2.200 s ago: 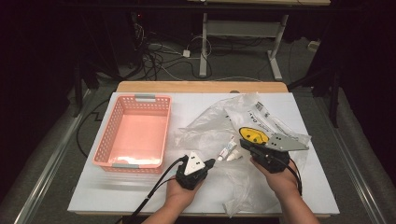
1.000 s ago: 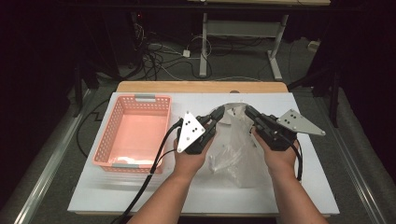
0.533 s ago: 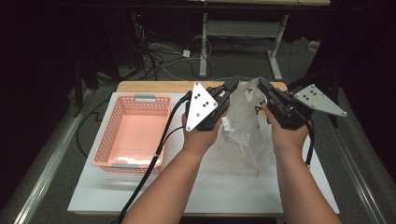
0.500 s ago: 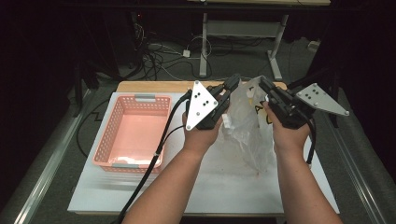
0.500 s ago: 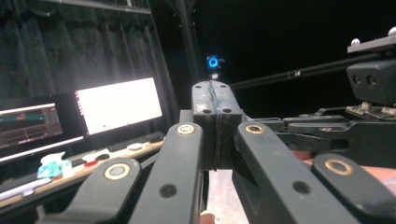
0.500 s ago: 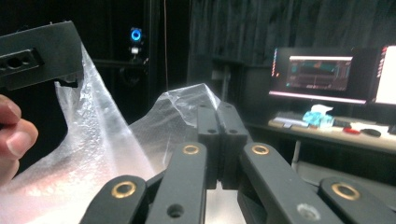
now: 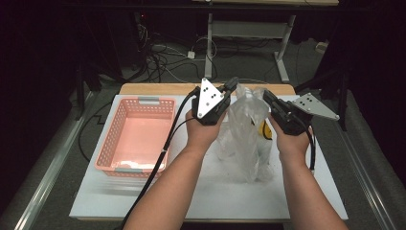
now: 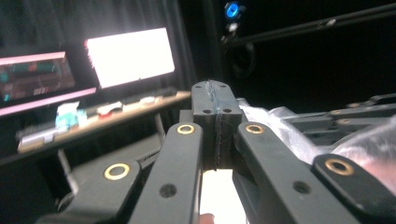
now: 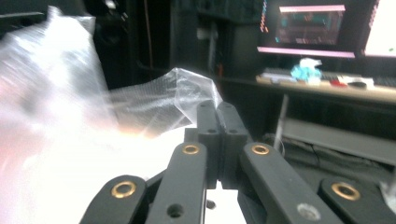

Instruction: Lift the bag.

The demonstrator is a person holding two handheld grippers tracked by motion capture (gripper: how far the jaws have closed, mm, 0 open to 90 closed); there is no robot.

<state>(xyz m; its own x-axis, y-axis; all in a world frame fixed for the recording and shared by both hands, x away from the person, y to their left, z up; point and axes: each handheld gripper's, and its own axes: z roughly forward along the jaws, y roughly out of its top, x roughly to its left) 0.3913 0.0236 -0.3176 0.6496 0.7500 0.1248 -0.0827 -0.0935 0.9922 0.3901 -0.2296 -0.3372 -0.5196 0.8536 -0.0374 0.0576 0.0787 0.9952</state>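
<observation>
A clear plastic bag point(image 7: 245, 132) is held up above the white tabletop point(image 7: 143, 199) between two raised grippers, its lower end hanging down toward the tabletop. The left gripper point(image 7: 232, 85) is clenched on the bag's upper left edge; in the left gripper view its jaws are pressed together, with crinkled plastic point(image 8: 285, 128) just to their right. The right gripper point(image 7: 266, 97) is clenched on the bag's upper right edge; in the right gripper view its jaws are closed, with plastic point(image 9: 154, 109) bunched at their tips. Something yellow point(image 7: 264, 130) is seen through the bag; no writing on it can be read. An empty pink basket point(image 7: 107, 143) sits on the tabletop at the left, apart from the bag.
</observation>
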